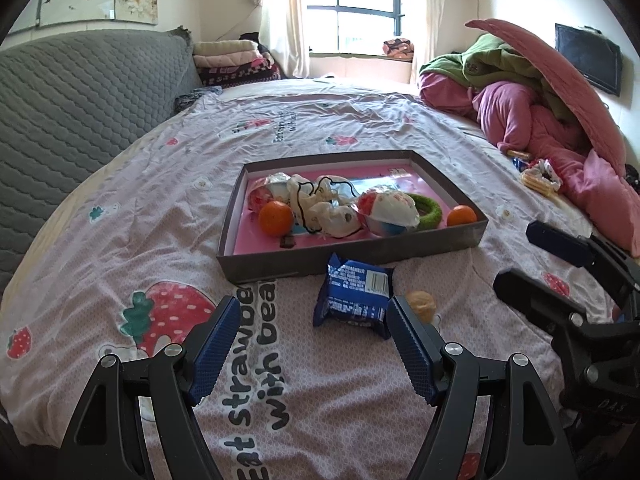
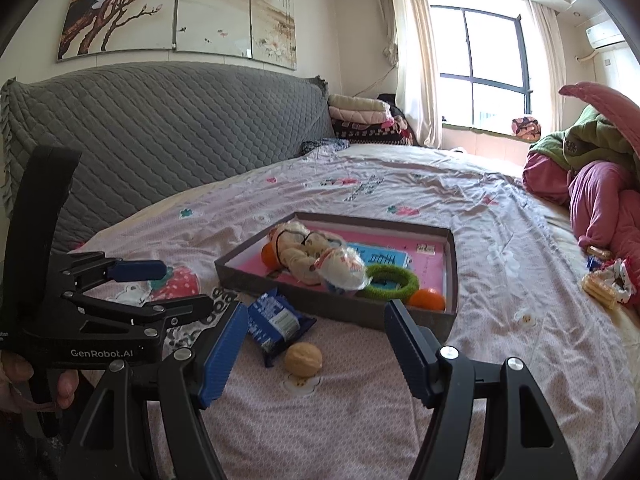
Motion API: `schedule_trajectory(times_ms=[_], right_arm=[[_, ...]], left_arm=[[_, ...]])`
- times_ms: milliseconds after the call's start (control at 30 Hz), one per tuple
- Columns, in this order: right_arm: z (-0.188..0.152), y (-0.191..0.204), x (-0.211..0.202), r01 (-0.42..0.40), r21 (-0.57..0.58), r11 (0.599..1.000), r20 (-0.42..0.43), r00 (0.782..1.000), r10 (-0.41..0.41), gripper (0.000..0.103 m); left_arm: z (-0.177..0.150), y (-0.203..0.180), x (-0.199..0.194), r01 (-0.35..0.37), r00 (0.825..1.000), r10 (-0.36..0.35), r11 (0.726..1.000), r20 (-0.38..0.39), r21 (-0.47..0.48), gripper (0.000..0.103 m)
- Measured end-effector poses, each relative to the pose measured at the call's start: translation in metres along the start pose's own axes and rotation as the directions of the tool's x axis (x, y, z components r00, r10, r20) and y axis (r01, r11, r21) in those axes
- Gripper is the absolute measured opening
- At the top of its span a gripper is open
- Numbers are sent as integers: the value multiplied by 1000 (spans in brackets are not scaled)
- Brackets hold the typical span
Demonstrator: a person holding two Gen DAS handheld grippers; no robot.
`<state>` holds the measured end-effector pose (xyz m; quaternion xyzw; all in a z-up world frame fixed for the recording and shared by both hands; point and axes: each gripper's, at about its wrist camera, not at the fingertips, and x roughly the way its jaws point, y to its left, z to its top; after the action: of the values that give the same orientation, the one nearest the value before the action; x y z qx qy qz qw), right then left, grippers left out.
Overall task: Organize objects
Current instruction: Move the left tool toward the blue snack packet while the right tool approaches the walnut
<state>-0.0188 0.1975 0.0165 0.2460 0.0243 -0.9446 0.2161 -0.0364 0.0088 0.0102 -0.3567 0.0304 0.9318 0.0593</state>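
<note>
In the left wrist view, your left gripper (image 1: 308, 344) is hanging spread and empty, the blue snack packet (image 1: 354, 294) lying just beyond its right finger, before the box (image 1: 360, 250). In the right wrist view, your right gripper (image 2: 316, 344) is gaping too, holding nothing, the walnut (image 2: 303, 359) lying between its fingers.

Daylight came through the window (image 2: 484, 68); left of it hung a floral painting (image 2: 180, 8) above the grey quilted headboard (image 2: 160, 120).
</note>
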Motion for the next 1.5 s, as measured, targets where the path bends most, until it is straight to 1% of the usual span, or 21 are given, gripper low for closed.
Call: schedule_trajectory(times_ms=[333, 667, 933, 1133, 1500], right_arm=[[-13, -1, -2, -15, 42, 999, -42, 999, 17, 70], [-19, 1, -1, -1, 36, 999, -73, 997, 3, 70], [-24, -4, 8, 20, 51, 998, -116, 993, -14, 70], [-25, -7, 12, 14, 63, 998, -132, 991, -5, 70], [-31, -7, 25, 6, 59, 998, -190, 982, 6, 70]], left_arm=[[-8, -4, 0, 15, 1000, -15, 1000, -28, 4, 77], [-21, -8, 5, 23, 997, -22, 1000, -70, 15, 77], [-29, -9, 14, 25, 994, -23, 999, -107, 21, 77], [-34, -12, 23, 31, 991, -27, 999, -135, 30, 77], [-36, -10, 36, 42, 988, -39, 999, -152, 16, 77]])
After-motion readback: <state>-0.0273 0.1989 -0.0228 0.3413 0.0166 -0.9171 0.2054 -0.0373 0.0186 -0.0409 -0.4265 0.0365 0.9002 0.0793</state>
